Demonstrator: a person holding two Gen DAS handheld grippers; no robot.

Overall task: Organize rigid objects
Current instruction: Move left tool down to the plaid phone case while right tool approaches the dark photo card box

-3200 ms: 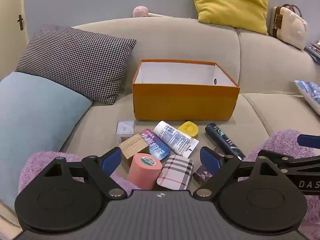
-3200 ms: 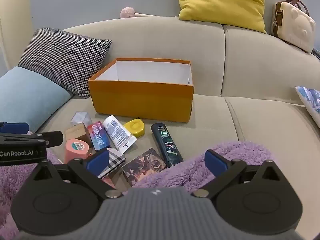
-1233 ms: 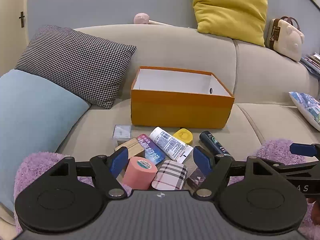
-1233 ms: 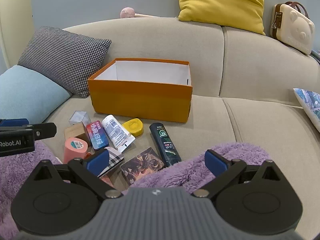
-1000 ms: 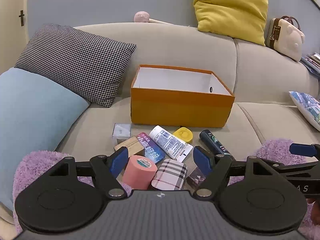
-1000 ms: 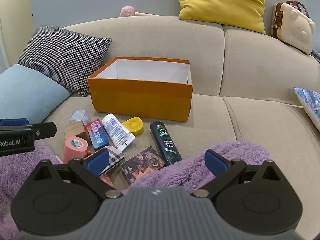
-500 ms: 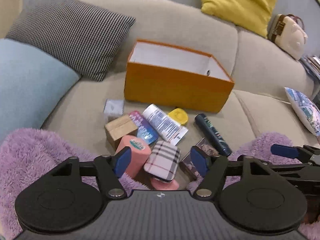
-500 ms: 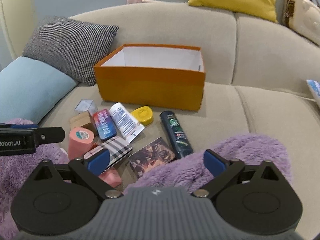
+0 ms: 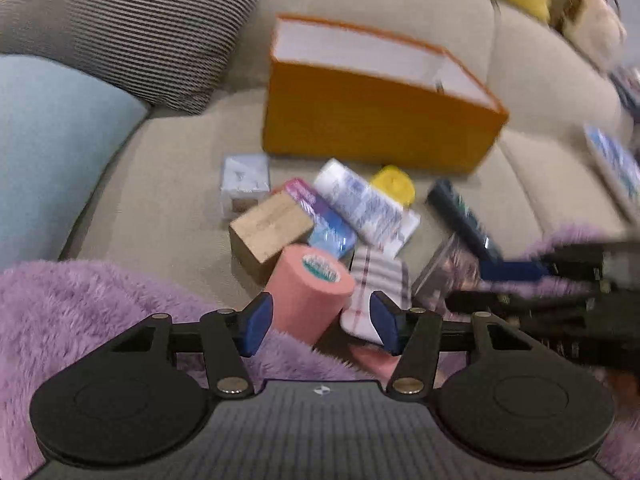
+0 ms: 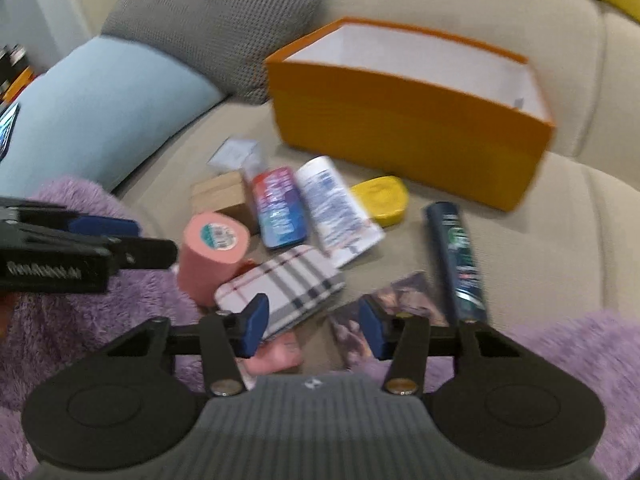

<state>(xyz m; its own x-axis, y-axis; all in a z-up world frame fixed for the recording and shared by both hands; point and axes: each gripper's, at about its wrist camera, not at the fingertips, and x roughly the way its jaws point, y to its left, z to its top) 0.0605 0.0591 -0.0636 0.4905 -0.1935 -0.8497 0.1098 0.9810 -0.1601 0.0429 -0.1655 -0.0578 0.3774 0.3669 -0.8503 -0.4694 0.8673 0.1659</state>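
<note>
Rigid objects lie in a loose heap on the sofa seat [image 9: 168,184], just in front of the orange box [image 9: 372,128], whose inside looks empty. From the left wrist view, the pink roll [image 9: 308,292] sits at the near edge of the heap, farthest from the orange box, leaning against a small cardboard block [image 9: 270,230], with the plaid case [image 9: 378,292] touching its right side. The left gripper [image 9: 320,316] is tilted down over that roll, its jaws closing with the roll's near end showing between them, though the pads do not appear to press on it yet. To do this well, the fingers should straddle the roll's curved sides squarely and stay clear of the plaid case, so nothing else gets dragged along. From the right wrist view, the plaid case [image 10: 280,288] lies in the same near part of the heap, resting partly over a pink item [image 10: 276,354]; a dark bottle [image 10: 456,256] lies nearer the orange box [image 10: 408,128], beside a picture card [image 10: 400,308] and a yellow case [image 10: 380,200]. The right gripper [image 10: 312,328] is closing too, with the case's near corner at its left finger [image 10: 254,326] and the card at the other; blur hides any contact. It should settle on one item, probably the case, before squeezing, and keep apart from the left gripper [image 10: 104,226] working just beside it.
</note>
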